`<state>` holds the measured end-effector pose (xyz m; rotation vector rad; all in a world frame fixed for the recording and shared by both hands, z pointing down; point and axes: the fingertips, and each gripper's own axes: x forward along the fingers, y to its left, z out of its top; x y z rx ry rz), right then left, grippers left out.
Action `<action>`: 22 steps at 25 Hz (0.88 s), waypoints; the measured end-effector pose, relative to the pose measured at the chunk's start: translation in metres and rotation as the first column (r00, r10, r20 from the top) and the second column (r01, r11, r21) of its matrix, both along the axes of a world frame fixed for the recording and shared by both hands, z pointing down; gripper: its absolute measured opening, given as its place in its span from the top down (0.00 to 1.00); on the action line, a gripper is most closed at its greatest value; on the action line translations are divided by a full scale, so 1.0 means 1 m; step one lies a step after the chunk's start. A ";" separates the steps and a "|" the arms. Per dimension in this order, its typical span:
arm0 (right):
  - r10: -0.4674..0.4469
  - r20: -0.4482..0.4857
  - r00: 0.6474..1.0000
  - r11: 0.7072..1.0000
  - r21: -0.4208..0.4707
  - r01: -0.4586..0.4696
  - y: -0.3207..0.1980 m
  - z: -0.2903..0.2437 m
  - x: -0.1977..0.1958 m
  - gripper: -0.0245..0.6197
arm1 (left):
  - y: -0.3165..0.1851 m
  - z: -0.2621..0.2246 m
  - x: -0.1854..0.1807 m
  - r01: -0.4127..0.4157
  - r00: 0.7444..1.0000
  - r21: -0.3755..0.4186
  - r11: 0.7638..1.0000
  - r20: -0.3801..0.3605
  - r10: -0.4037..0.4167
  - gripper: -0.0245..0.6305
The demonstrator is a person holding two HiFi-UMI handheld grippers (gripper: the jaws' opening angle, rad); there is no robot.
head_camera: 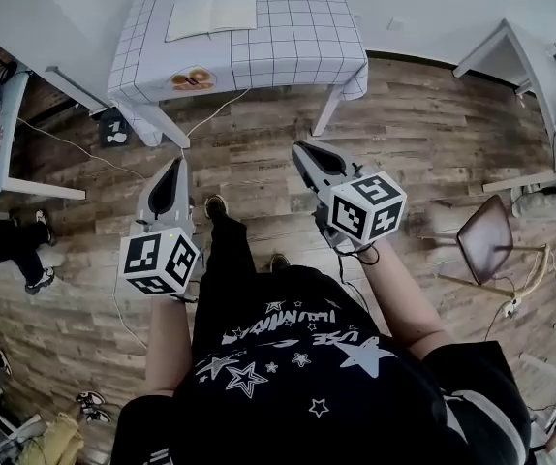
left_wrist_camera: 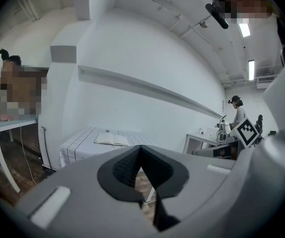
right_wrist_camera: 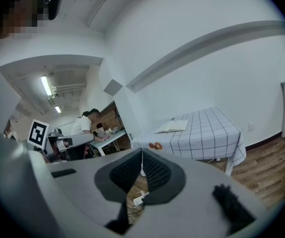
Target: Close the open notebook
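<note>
Notebook [head_camera: 212, 14]: lay open on the checked bench [head_camera: 297, 37], its spread running crosswise, well apart from and ahead of both claws. Left claw [head_camera: 173, 166] clenched, empty, judged slightly nearer. Right claw [head_camera: 298, 149] clenched, empty.

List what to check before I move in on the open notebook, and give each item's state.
1. Notebook lies open on the table: ok.
2. Left gripper shut, nothing between its jaws: ok.
3. Right gripper shut, nothing between its jaws: ok.
4. Notebook within reach: not ok; both grippers are far short of the table.
5. Floor path clear: not ok; a cable lies on the floor by the table leg.
</note>
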<state>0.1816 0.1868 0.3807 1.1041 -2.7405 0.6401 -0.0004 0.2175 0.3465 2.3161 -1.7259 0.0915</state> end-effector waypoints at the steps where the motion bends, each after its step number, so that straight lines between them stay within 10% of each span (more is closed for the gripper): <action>1: -0.001 -0.005 1.000 1.000 -0.005 0.001 -0.003 0.002 -0.003 0.94 | -0.003 0.000 -0.001 -0.006 1.000 0.003 1.000 0.002 0.006 0.95; 22: 0.067 -0.075 0.995 0.996 -0.051 -0.071 -0.154 0.019 -0.104 0.94 | -0.164 0.033 -0.115 -0.047 0.998 -0.046 0.998 -0.042 0.045 0.95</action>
